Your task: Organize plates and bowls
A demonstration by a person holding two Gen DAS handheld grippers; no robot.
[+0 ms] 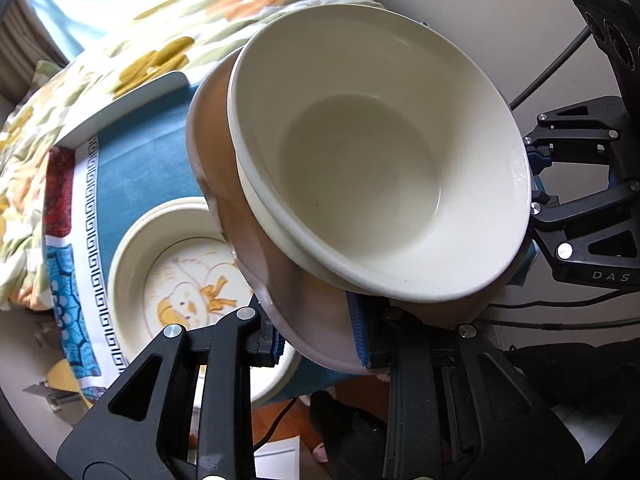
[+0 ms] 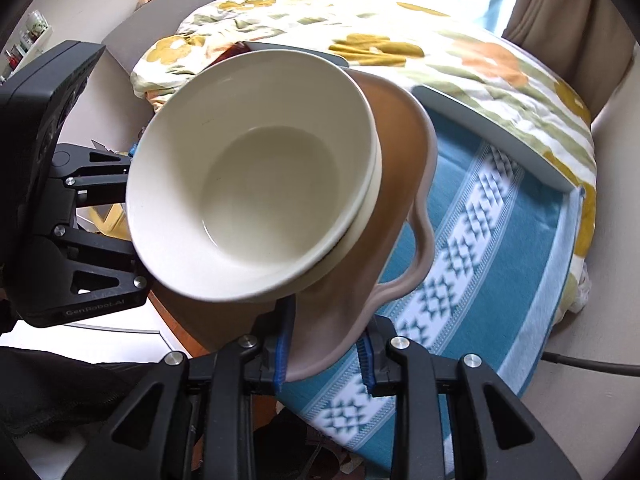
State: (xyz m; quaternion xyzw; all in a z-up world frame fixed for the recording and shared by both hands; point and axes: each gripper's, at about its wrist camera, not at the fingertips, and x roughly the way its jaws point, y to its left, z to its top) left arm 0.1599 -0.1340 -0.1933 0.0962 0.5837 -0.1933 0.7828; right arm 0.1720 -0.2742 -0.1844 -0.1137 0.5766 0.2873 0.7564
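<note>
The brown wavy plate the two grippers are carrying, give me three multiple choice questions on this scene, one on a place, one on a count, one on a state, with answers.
1. Where are the cream bowls?
A. on the brown wavy plate
B. on the floor
C. on the quilt

2. How many cream bowls are nested there?
A. one
B. two
C. four

3. How is the brown plate held?
A. lying flat on the teal cloth
B. by one gripper only
C. lifted and tilted, each gripper clamped on its rim

Answers: 1 A, the bowls rest on the plate. 2 B, two rims show. 3 C, left gripper and right gripper pinch opposite edges.
</note>
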